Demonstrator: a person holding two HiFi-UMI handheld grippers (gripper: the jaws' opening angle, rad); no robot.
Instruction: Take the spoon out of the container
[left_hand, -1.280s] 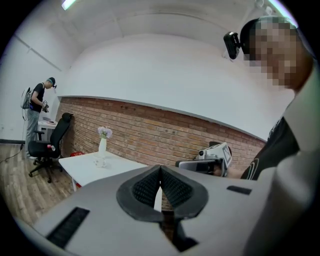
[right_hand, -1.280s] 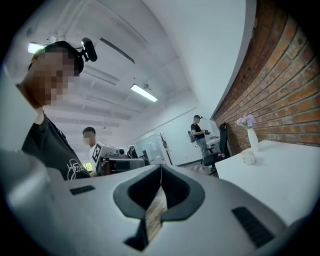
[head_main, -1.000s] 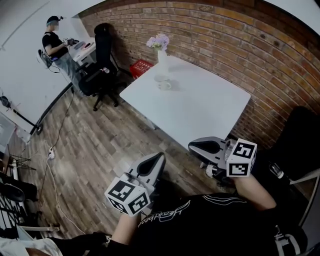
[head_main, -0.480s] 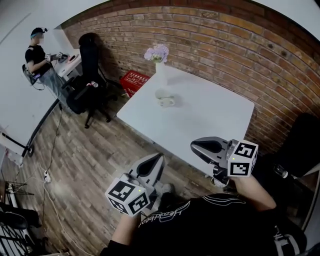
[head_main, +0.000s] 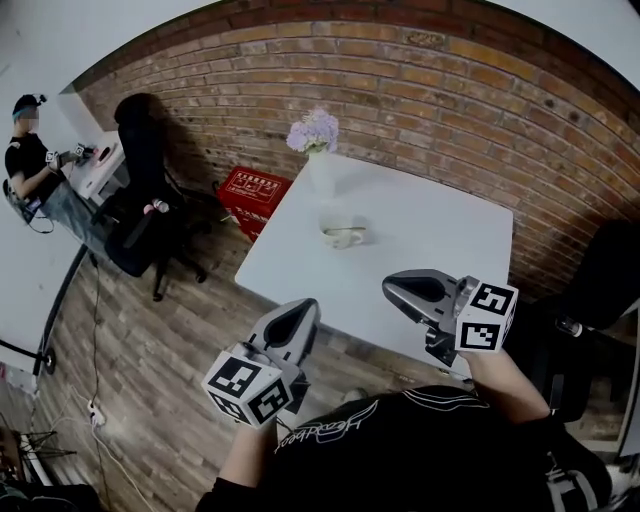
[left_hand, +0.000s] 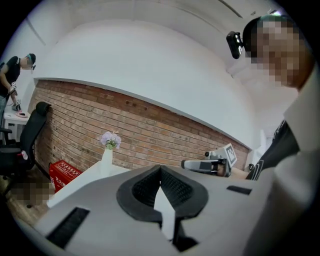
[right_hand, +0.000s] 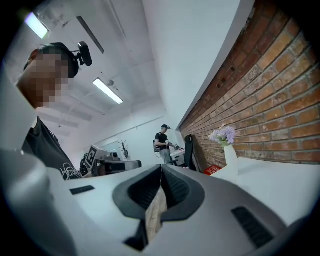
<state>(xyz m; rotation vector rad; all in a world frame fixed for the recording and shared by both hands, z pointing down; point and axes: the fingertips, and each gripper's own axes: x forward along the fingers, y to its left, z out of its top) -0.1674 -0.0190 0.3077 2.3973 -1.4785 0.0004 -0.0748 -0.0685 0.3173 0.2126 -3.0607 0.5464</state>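
A small white cup-like container (head_main: 342, 236) stands on the white table (head_main: 430, 225), in front of a white vase (head_main: 319, 172) of purple flowers. It is too small to make out a spoon in it. My left gripper (head_main: 299, 313) hovers off the table's near edge with its jaws shut and nothing between them. My right gripper (head_main: 399, 289) is over the table's near side, also shut and empty. Both are well short of the container. The left gripper view shows its own closed tips (left_hand: 160, 170), the vase (left_hand: 106, 159) and the right gripper (left_hand: 201, 164).
A brick wall (head_main: 450, 110) runs behind the table. A red crate (head_main: 252, 190) sits on the wood floor left of the table, with a black office chair (head_main: 140, 215) beyond it. A person (head_main: 30, 160) stands at a desk far left.
The view has swung left to right and closed in on the table; the container now sits nearer the middle. Both grippers stay shut and hold about the same pose.
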